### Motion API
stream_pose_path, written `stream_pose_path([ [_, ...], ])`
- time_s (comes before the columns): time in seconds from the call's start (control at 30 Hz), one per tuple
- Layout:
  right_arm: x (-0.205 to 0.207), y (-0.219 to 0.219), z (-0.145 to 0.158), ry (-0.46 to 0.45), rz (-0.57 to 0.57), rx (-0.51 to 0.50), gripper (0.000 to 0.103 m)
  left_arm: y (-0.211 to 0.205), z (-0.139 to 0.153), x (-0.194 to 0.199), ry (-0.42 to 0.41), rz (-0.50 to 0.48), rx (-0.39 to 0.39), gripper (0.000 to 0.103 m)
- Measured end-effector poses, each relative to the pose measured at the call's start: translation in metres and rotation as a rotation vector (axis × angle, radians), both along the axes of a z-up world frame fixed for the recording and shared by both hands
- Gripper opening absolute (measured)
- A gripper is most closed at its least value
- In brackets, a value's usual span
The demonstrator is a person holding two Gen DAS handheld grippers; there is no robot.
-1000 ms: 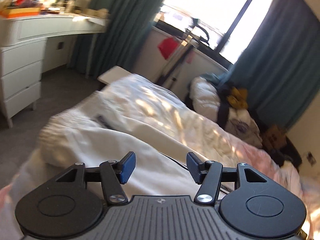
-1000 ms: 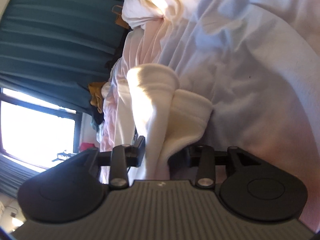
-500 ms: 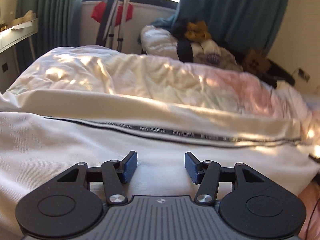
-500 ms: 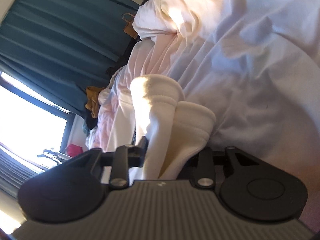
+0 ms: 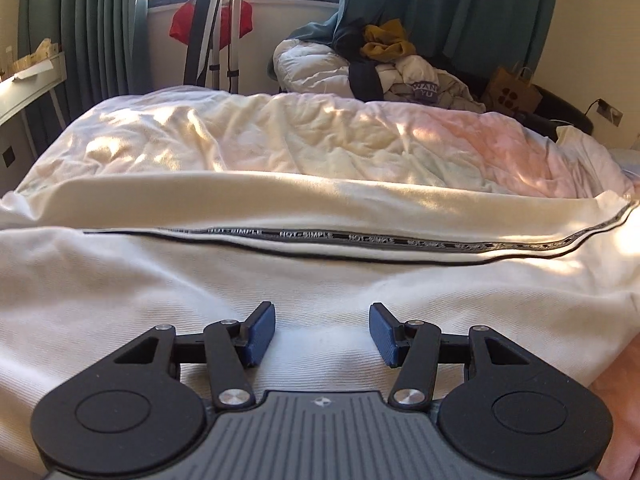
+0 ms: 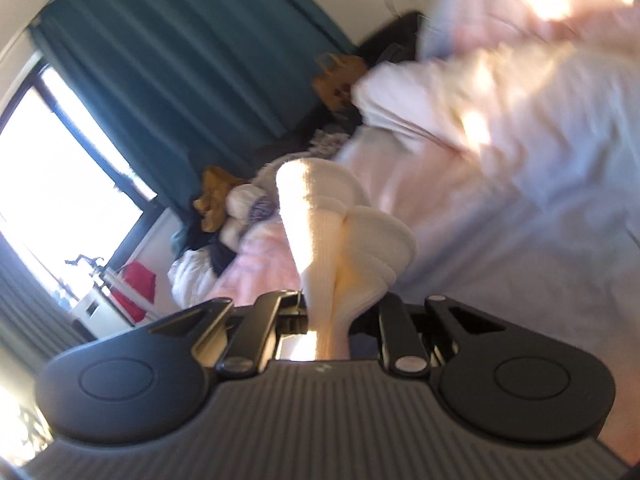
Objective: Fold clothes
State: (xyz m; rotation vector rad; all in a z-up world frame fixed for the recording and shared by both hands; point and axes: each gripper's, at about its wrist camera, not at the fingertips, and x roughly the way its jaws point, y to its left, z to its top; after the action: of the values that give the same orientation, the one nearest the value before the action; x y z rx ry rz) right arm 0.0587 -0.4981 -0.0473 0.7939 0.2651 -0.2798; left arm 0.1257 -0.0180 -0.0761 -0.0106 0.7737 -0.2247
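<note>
A white ribbed garment (image 5: 168, 292) with a black printed stripe (image 5: 360, 238) lies spread across the bed in the left wrist view. My left gripper (image 5: 322, 334) hovers open just over its near part, blue pads apart with nothing between them. In the right wrist view, which is blurred and rolled sideways, my right gripper (image 6: 334, 314) is shut on a bunched cuffed end of the white garment (image 6: 332, 216), which sticks out past the fingers above the bed.
A rumpled cream and pink duvet (image 5: 320, 140) covers the bed beyond the garment. A heap of clothes (image 5: 392, 68) and a brown paper bag (image 5: 512, 92) sit under teal curtains (image 5: 460, 4). A metal stand (image 5: 212, 32) with a red cloth stands by the window.
The left gripper swung right from the dresser side and now faces squarely over the garment, still open. The right gripper kept its hold and lifted and turned the cuffed end away from the sheet.
</note>
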Motion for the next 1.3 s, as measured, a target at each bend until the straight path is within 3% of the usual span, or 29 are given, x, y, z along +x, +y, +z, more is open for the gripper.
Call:
stream_pose_path([
  [0.2, 0.008, 0.066, 0.064, -0.044, 0.099, -0.202, 0.014, 0.008, 0.014, -0.007, -0.029, -0.016, -0.028, 0.055],
  [0.4, 0.011, 0.156, 0.099, -0.073, 0.231, -0.414, 0.014, 0.03, 0.031, -0.01, -0.068, 0.011, -0.101, 0.056],
  [0.7, 0.004, 0.302, 0.065, -0.031, 0.476, -0.622, 0.014, 0.058, 0.052, -0.019, -0.117, 0.042, -0.184, 0.058],
  [0.8, -0.001, 0.351, 0.026, 0.059, 0.601, -0.679, 0.014, 0.068, 0.052, -0.017, -0.106, 0.06, -0.235, 0.059],
  [0.87, 0.001, 0.38, -0.008, 0.171, 0.702, -0.743, 0.014, 0.071, 0.049, -0.016, -0.1, 0.06, -0.255, 0.059],
  [1.0, 0.0, 0.408, -0.036, 0.283, 0.73, -0.814, 0.014, 0.073, 0.041, -0.011, -0.057, 0.051, -0.309, 0.059],
  [1.17, -0.017, 0.414, -0.007, 0.143, 0.672, -0.834, 0.015, 0.078, 0.037, -0.012, -0.045, 0.057, -0.39, 0.059],
  [1.3, -0.014, 0.417, -0.009, 0.088, 0.682, -0.815, 0.015, 0.086, 0.04, -0.012, -0.062, 0.083, -0.428, 0.059],
])
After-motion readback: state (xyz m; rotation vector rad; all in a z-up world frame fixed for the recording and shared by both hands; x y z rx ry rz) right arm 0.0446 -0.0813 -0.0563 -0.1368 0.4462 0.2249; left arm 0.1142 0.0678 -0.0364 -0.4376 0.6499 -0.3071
